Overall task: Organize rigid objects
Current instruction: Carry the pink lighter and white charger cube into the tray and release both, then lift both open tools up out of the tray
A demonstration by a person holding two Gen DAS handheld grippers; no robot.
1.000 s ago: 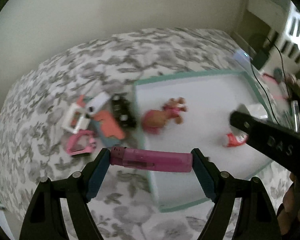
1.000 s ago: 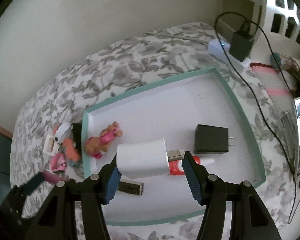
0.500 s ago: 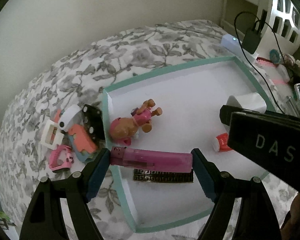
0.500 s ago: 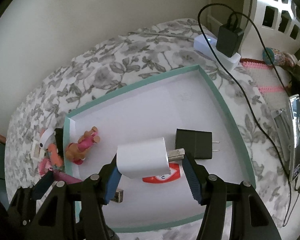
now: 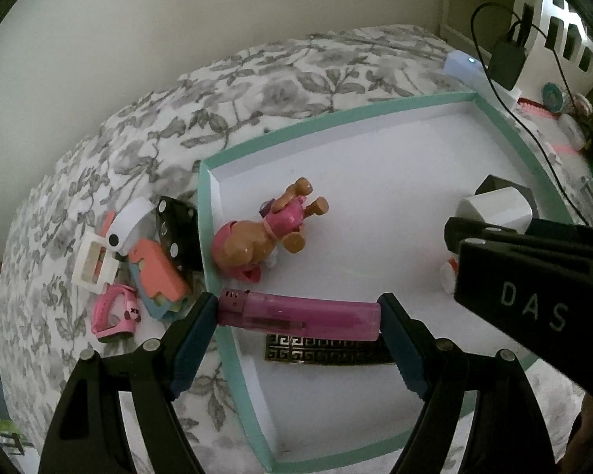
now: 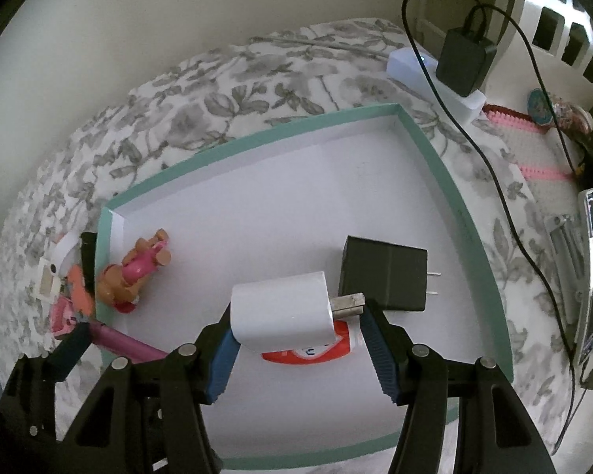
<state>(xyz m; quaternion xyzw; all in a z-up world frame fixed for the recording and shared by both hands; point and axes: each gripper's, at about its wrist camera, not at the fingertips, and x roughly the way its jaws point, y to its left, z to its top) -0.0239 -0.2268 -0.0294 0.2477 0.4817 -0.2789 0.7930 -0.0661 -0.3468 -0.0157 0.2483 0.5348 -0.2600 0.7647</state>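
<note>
My left gripper [image 5: 298,316] is shut on a pink lighter [image 5: 296,315], held crosswise above the left edge of a white tray with a teal rim [image 5: 336,110]. My right gripper [image 6: 296,316] is shut on a white charger plug [image 6: 282,310], low over the tray [image 6: 280,128] beside a black charger [image 6: 383,278]. Inside the tray lie a pink-and-tan dog toy [image 5: 265,233], a black-and-gold patterned bar [image 5: 328,351] and a red-and-white tube [image 6: 308,349]. Left of the tray sits a heap of small toys [image 5: 138,260].
The tray rests on a grey floral bedspread [image 5: 217,91] against a wall. To the right are a white power strip with a black adapter and cable [image 6: 460,61], a phone [image 6: 591,272] and pink crochet cloth [image 6: 533,146]. The right gripper's black body [image 5: 533,280] crosses the left wrist view.
Both grippers have sunk closer to the tray with their loads. The left one has shifted right, from the bedspread and toy heap to over the tray's left edge.
</note>
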